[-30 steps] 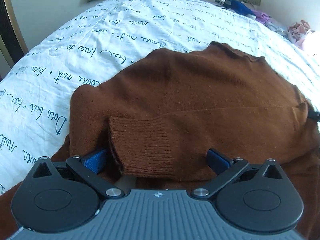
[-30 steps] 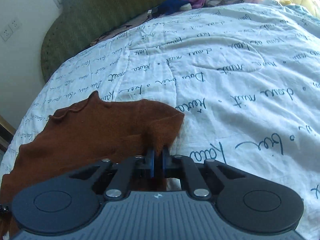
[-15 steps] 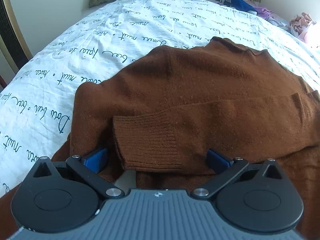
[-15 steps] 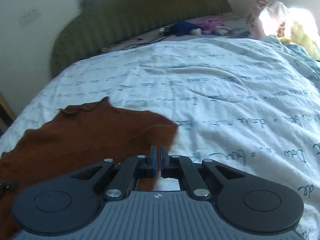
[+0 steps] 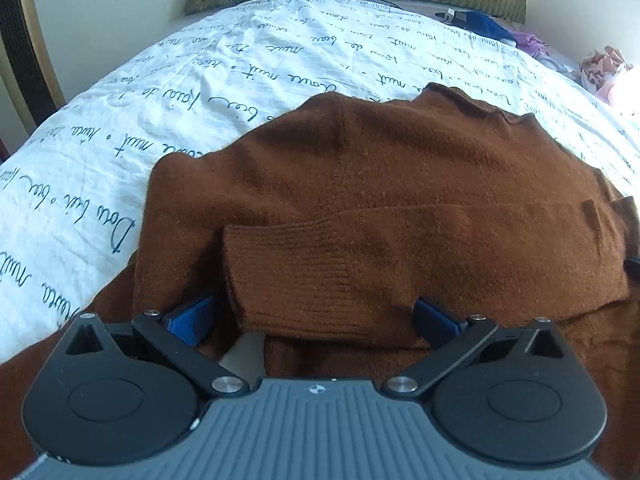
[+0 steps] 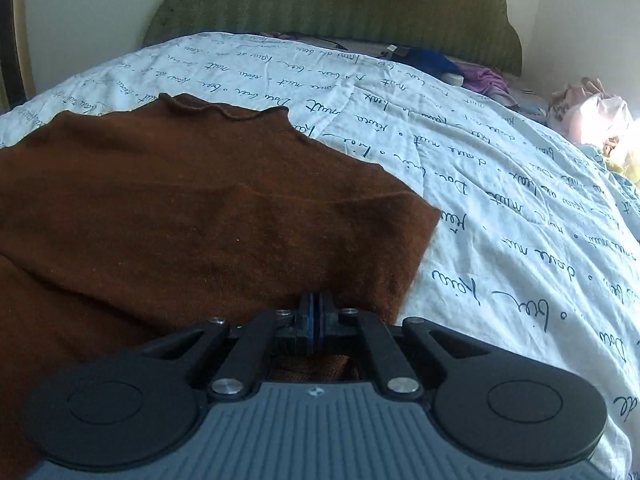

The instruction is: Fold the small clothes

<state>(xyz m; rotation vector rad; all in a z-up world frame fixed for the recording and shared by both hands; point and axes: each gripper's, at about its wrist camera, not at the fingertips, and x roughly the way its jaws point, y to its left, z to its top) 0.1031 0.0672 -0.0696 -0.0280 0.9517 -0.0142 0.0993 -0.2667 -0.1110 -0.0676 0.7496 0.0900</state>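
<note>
A brown knit sweater [image 5: 400, 160] lies flat on the white quilt with script print [image 5: 280, 48], collar away from me. One sleeve is folded across its body, and the ribbed cuff [image 5: 288, 276] rests between the spread blue-padded fingers of my left gripper [image 5: 312, 312], which is open and not pressing it. In the right wrist view the sweater [image 6: 200, 220] fills the left half, with its rolled collar [image 6: 224, 110] at the far edge. My right gripper [image 6: 316, 308] is shut, pads together, low over the sweater's near right part. No fabric shows between the pads.
A green headboard [image 6: 340, 4] closes off the far end of the bed. Blue [image 6: 432, 62] and purple [image 6: 484, 78] clothes lie in front of it, and a pink bundle [image 6: 588, 112] sits at the far right. A dark wooden frame [image 5: 24, 40] stands left of the bed.
The right gripper slid left from the sweater's right corner to over its body and rolled level. The slit between its pads has shut. The left gripper stayed put, open around the cuff.
</note>
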